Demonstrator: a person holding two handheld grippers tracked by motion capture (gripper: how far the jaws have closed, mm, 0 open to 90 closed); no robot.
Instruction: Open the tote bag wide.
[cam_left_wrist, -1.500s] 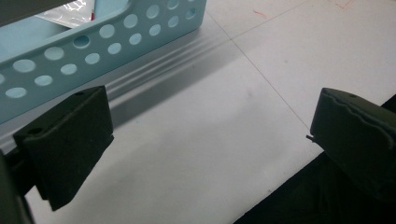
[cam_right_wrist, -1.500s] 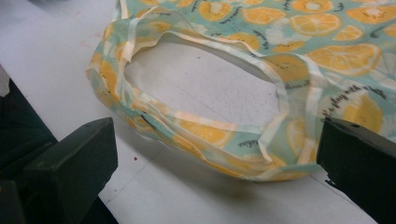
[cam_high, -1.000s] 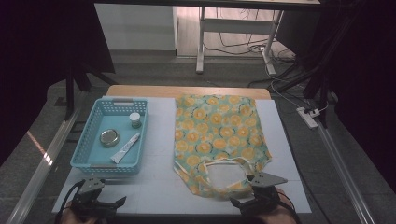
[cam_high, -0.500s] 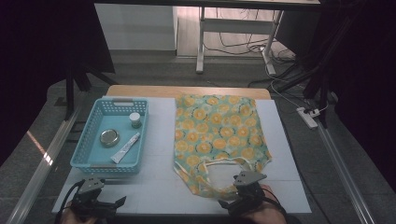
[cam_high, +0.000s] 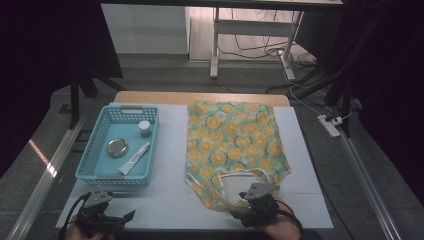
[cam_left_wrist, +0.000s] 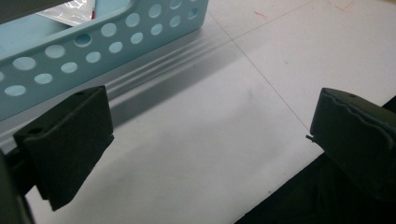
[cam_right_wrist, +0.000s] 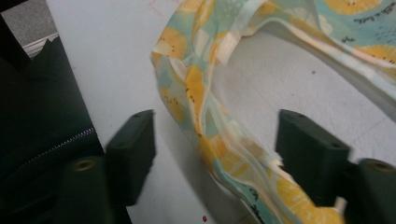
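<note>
Fabric item first: thin cotton-like cloth bag printed with orange citrus slices on pale green (cam_high: 232, 147) lies flat on the white bench (cam_high: 170, 200), right of centre, body roughly rectangular, mouth end toward the person, its cream-edged handle loop (cam_high: 240, 177) curling up at the near edge. Right hand-held gripper (cam_high: 252, 207) sits at that near end, jaws spread apart and straddling the loop; in the right gripper view the folded, layered strap (cam_right_wrist: 219, 140) runs between the two black blocky jaws, not pinched, soft creases and a frayed edge visible near the right-side jaw. Whether the fabric touches either jaw I can't tell. Left hand-held gripper (cam_high: 102, 217) is at the near-left corner of the bench, well apart from the bag, released, jaws wide with nothing but bare white surface between them in the left gripper view (cam_left_wrist: 210, 154); jaw faces are matte black, wedge-shaped, with small screw holes. Just beyond it is the light-blue perforated plastic basket (cam_high: 95, 172), rectangular, round holes in its wall (cam_left_wrist: 107, 42). Inside the basket: a flat round metal tin (cam_high: 116, 147), a small jar with a white lid (cam_high: 145, 128), and a white squeeze tube (cam_high: 134, 158) lying diagonally. Basket and bag sit side by side, apart, a strip of bare bench between.
</note>
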